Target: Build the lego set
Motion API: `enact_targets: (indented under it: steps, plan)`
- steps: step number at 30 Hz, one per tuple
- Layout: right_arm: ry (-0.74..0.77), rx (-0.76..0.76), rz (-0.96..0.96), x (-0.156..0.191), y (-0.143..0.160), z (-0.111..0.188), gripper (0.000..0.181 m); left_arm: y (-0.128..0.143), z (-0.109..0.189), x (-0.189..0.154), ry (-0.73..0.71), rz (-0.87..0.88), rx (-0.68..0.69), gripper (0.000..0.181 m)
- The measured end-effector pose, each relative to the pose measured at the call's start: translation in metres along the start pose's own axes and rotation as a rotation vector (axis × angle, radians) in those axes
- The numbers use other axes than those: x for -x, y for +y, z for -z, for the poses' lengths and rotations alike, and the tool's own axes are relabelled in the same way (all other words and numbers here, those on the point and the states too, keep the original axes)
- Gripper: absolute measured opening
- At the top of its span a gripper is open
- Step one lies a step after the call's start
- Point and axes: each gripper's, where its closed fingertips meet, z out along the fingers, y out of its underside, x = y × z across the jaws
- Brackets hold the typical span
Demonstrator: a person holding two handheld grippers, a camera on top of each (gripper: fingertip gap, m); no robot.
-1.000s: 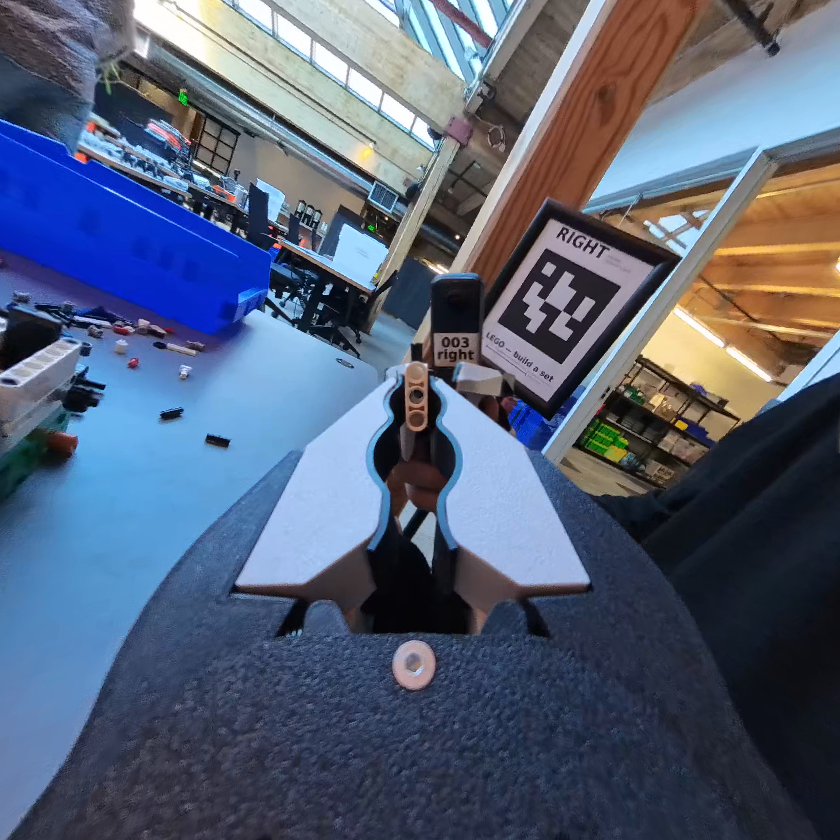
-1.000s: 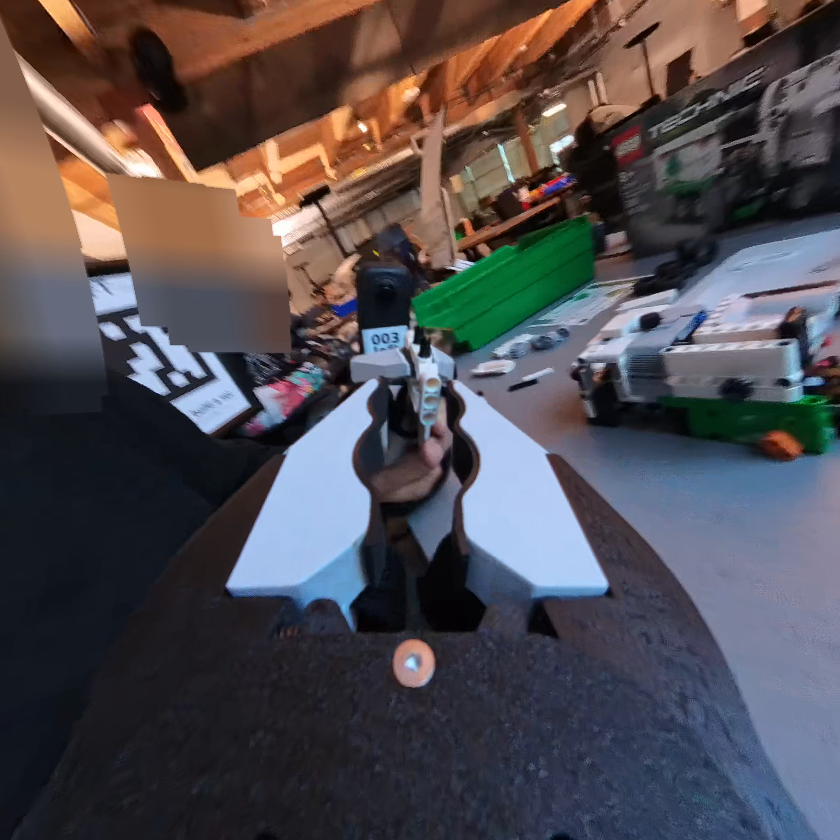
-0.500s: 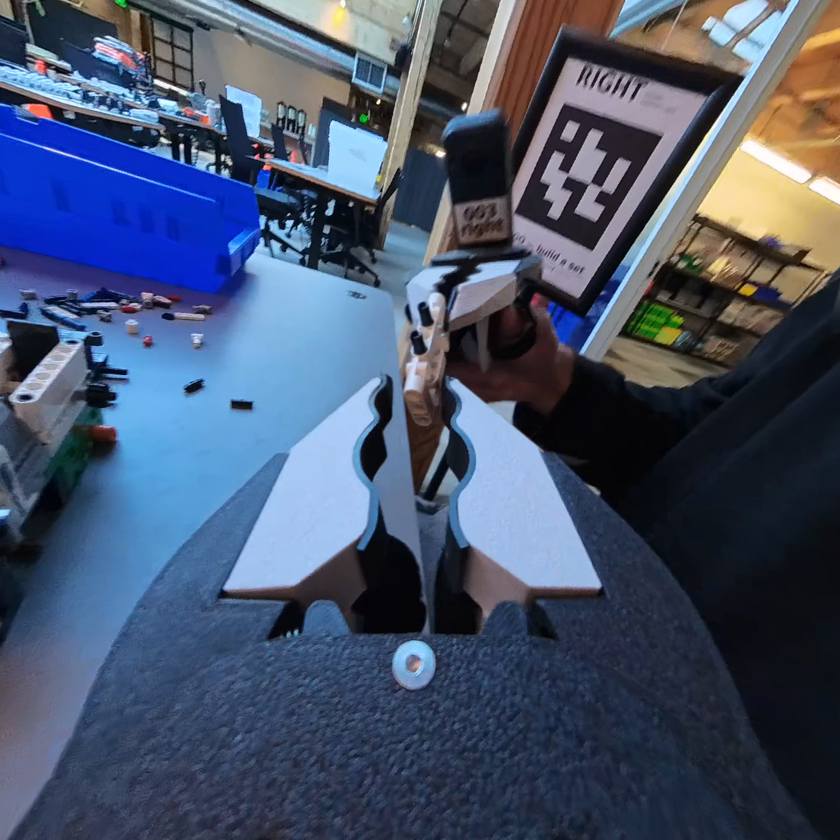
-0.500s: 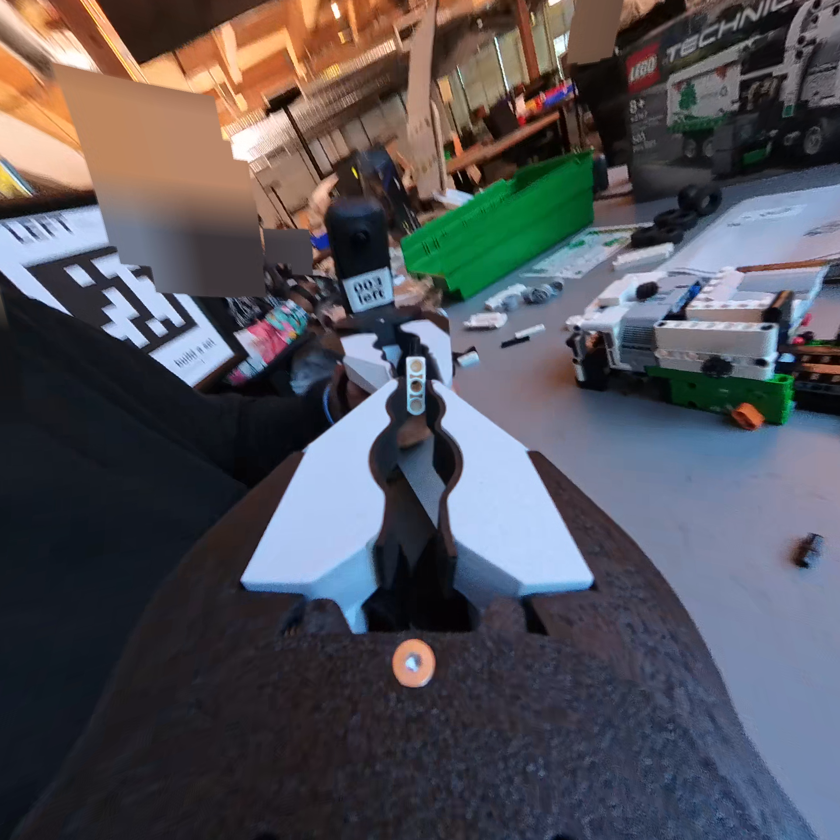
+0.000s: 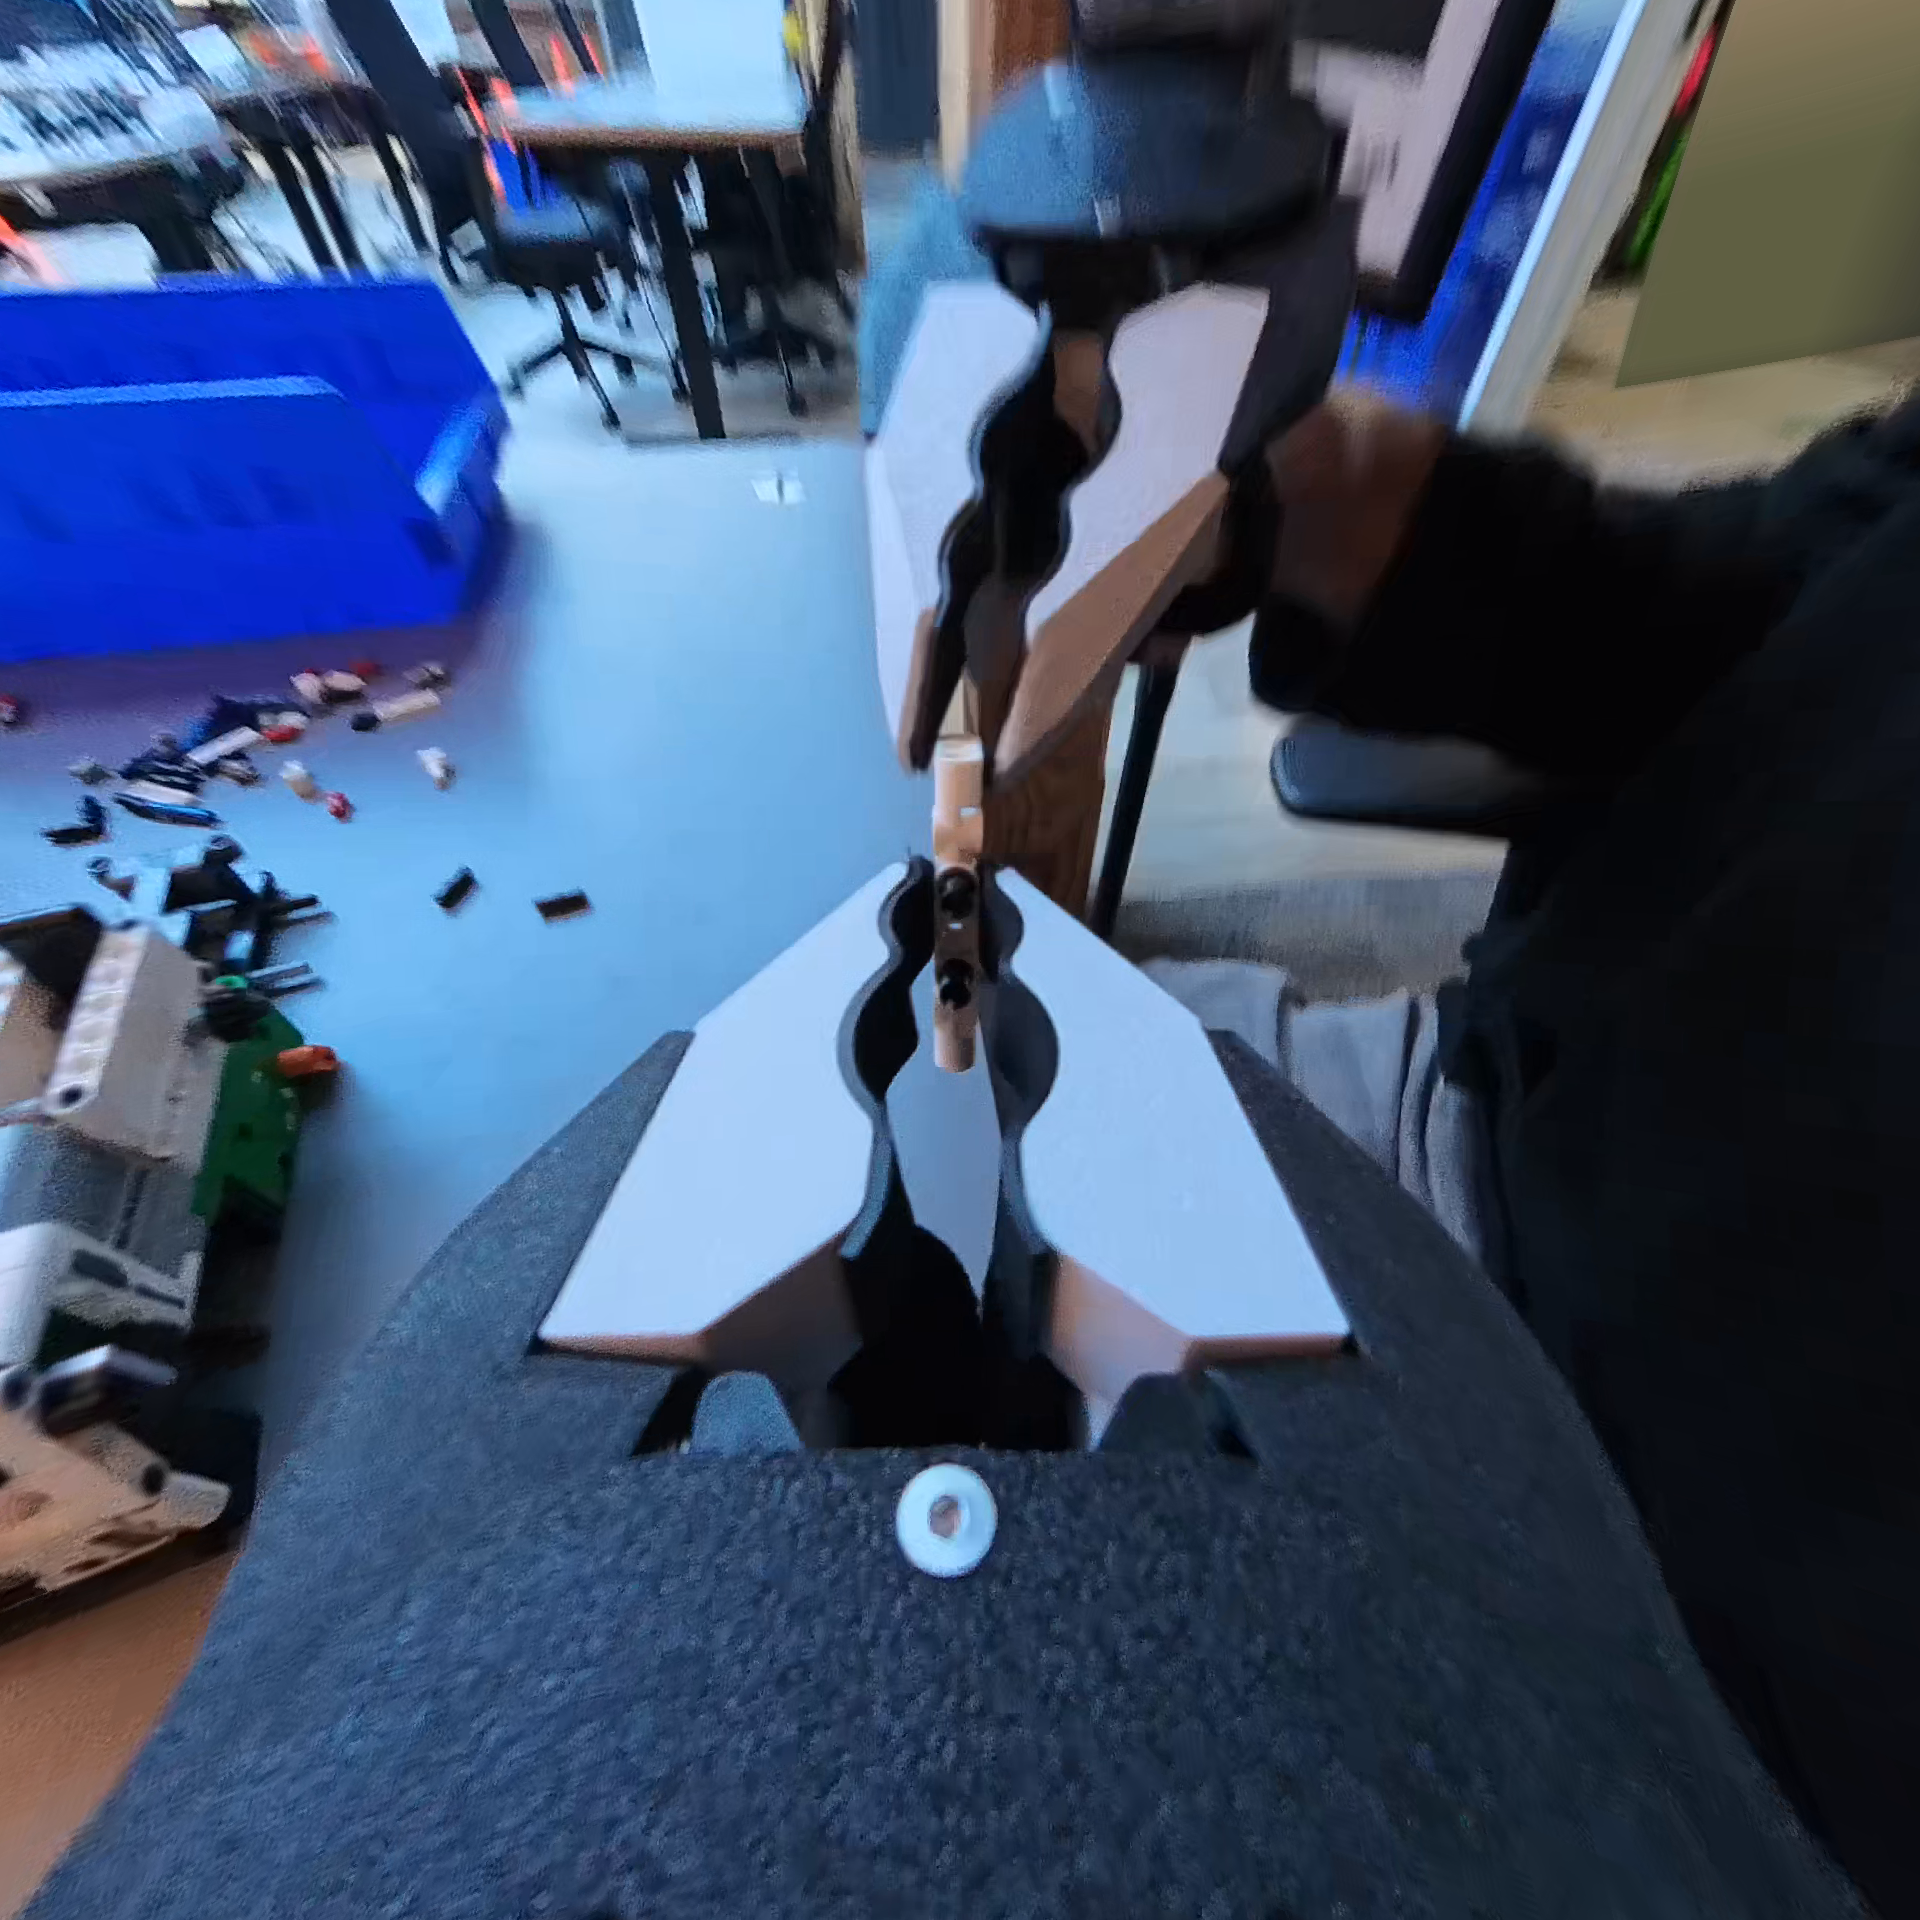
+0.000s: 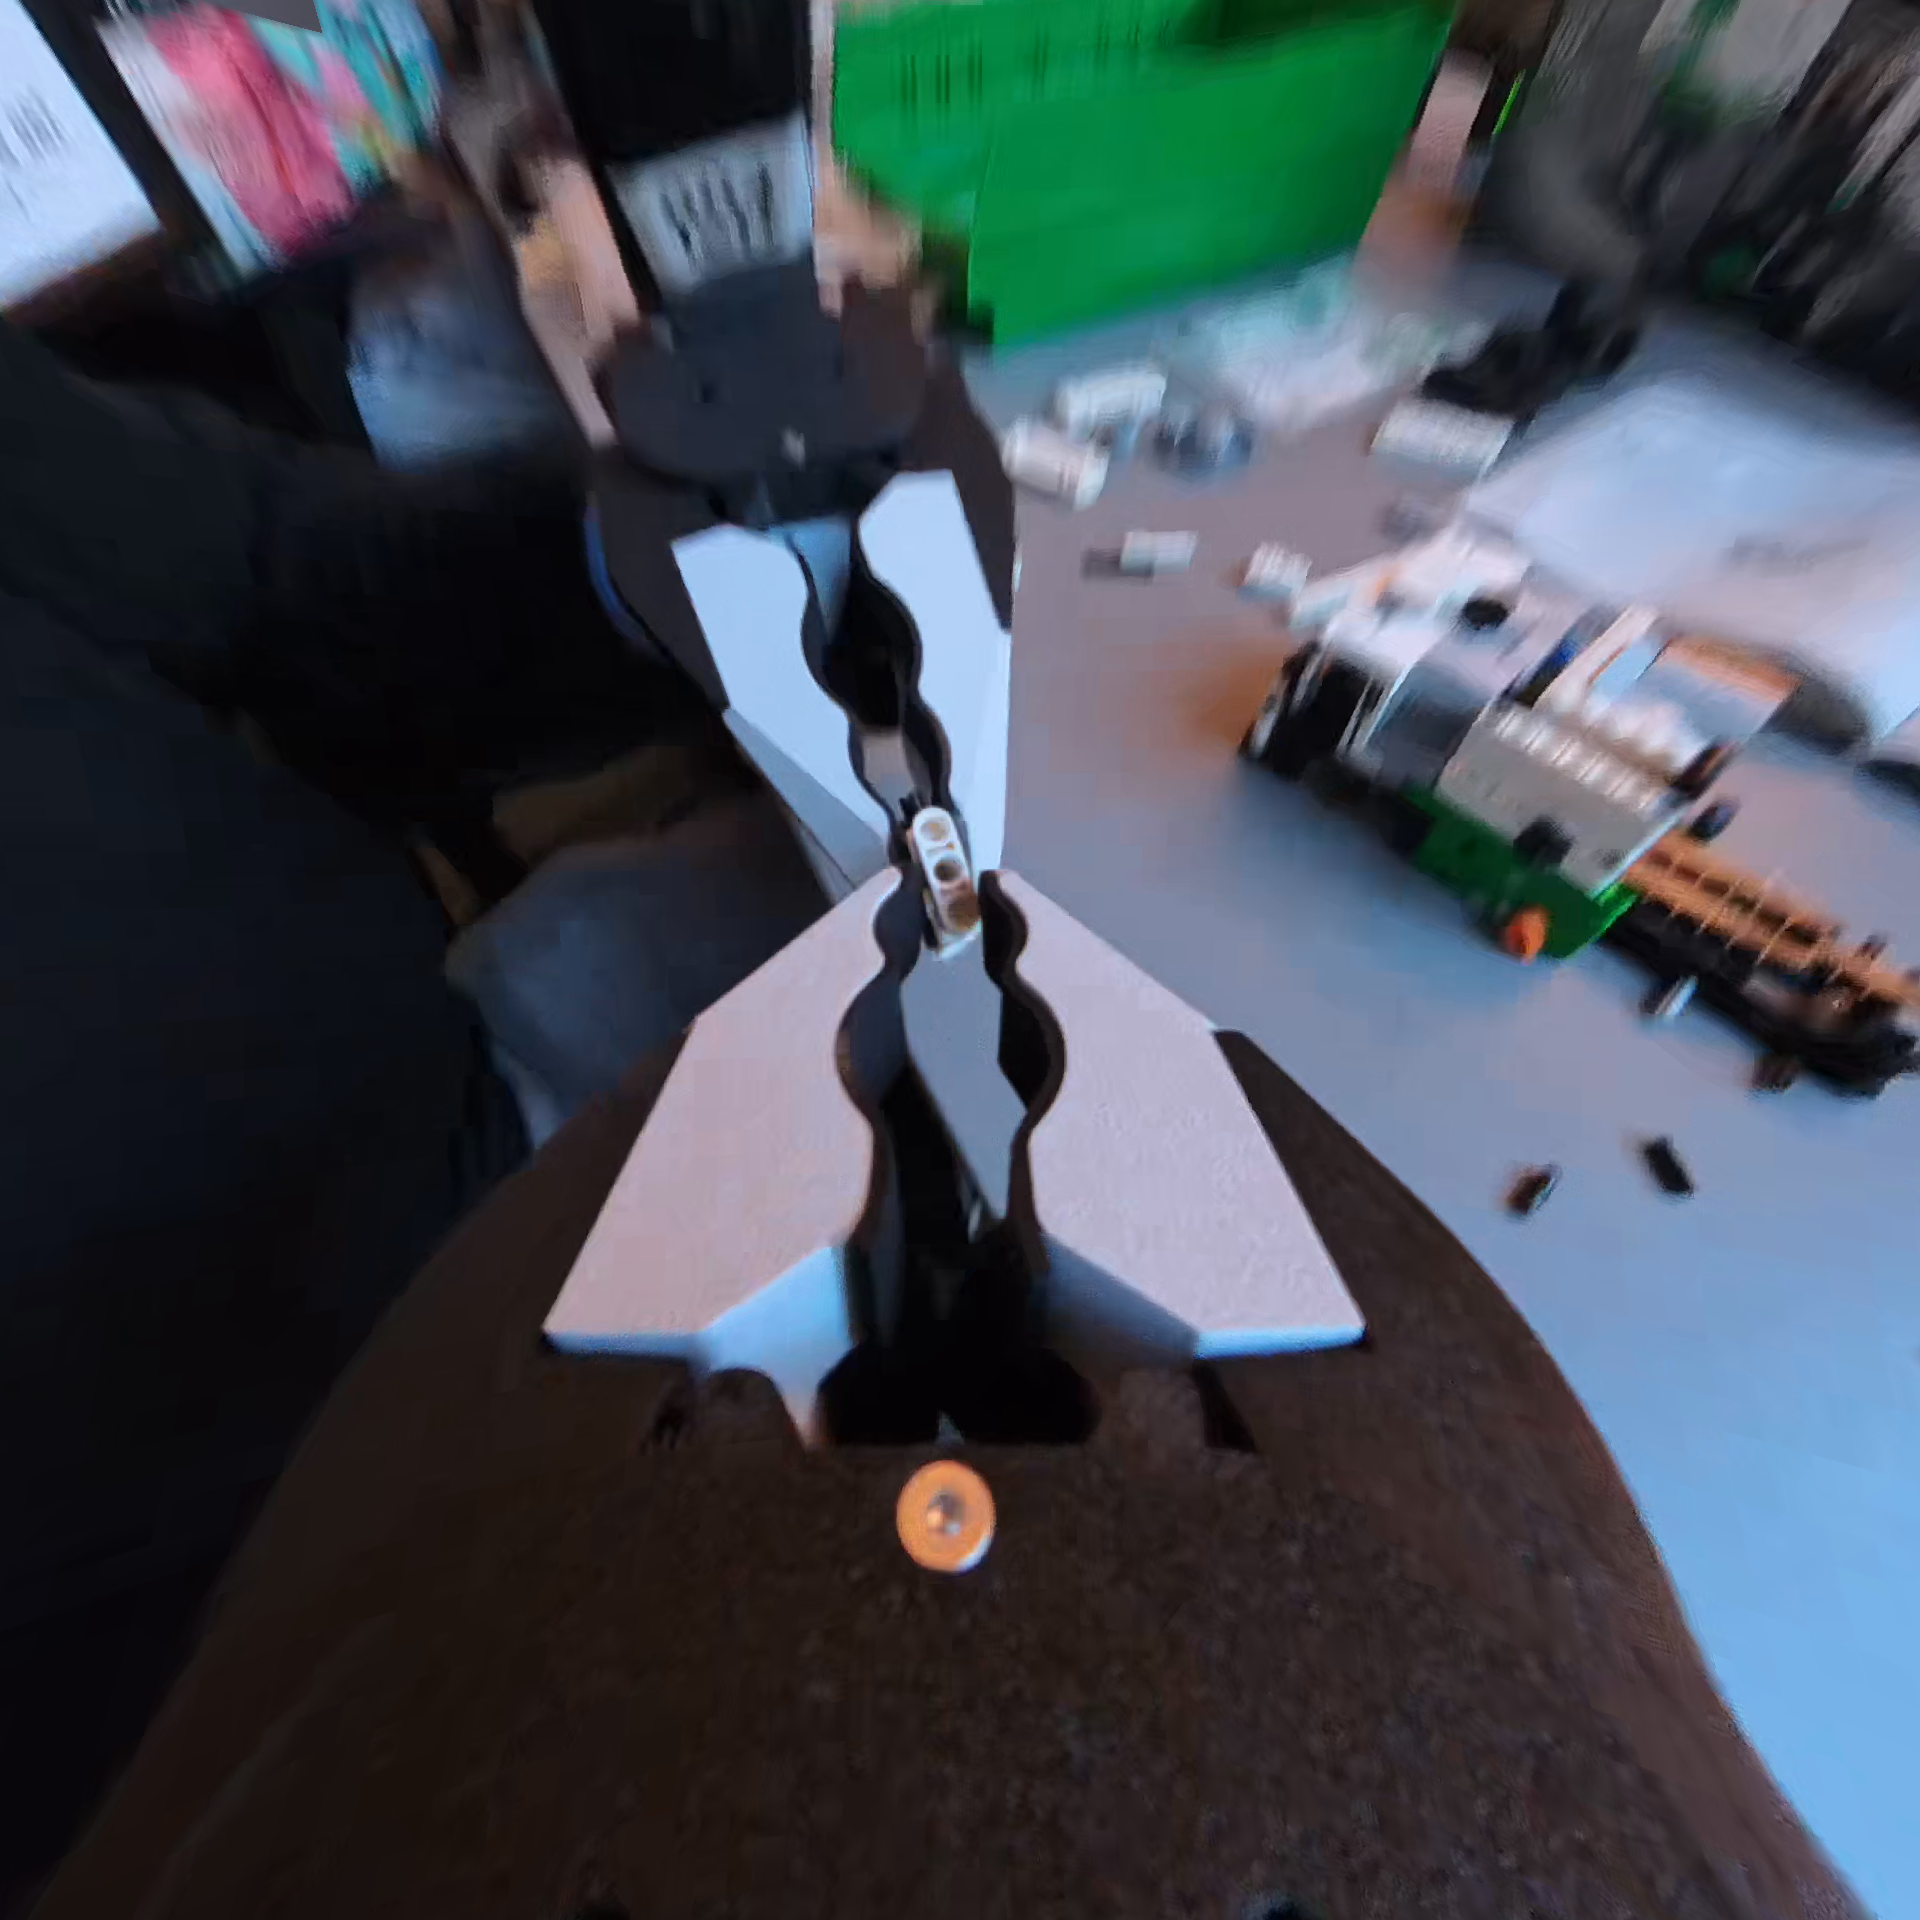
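A small pale Lego beam [image 5: 956, 790] with black pins in its holes is held in the air between both grippers, off the table's near edge. My left gripper [image 5: 951, 883] is shut on it, with the beam running back between the fingers. My right gripper [image 6: 940, 883] comes from the opposite side, tips on the same beam [image 6: 945, 894]. In the left wrist view the right gripper [image 5: 951, 753] points down at the beam's top end. The half-built white and green truck [image 6: 1538, 769] stands on the grey table [image 6: 1351, 1091]; it also shows in the left wrist view [image 5: 114, 1049].
A blue bin [image 5: 208, 468] stands at the back of the table with several loose pieces [image 5: 260, 727] before it. Two black pins [image 6: 1662, 1164] lie near the front. A green bin [image 6: 1122, 135] is far behind. A person's hand [image 5: 1340, 499] and dark sleeve are at the right.
Half a second ago only the right gripper held the beam, above the left one. Both have tilted down and come together, and the left gripper now closes on the beam too.
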Motion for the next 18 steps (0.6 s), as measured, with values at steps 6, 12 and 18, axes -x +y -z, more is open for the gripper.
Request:
enact_targets:
  steps: [6,12,18]
  plan:
    - [-0.135,-0.417,-0.300,-0.014,-0.018,-0.009,0.032,-0.053,0.055,0.039,0.019,0.322,-0.551,0.005]
    - [-0.217,-0.639,-0.434,-0.009,-0.039,-0.032,0.023,-0.059,0.054,0.038,0.088,0.430,-0.658,0.005]
    - [-0.202,-0.527,-0.347,-0.009,-0.028,-0.023,0.007,-0.043,0.035,0.025,0.074,0.301,-0.469,0.006]
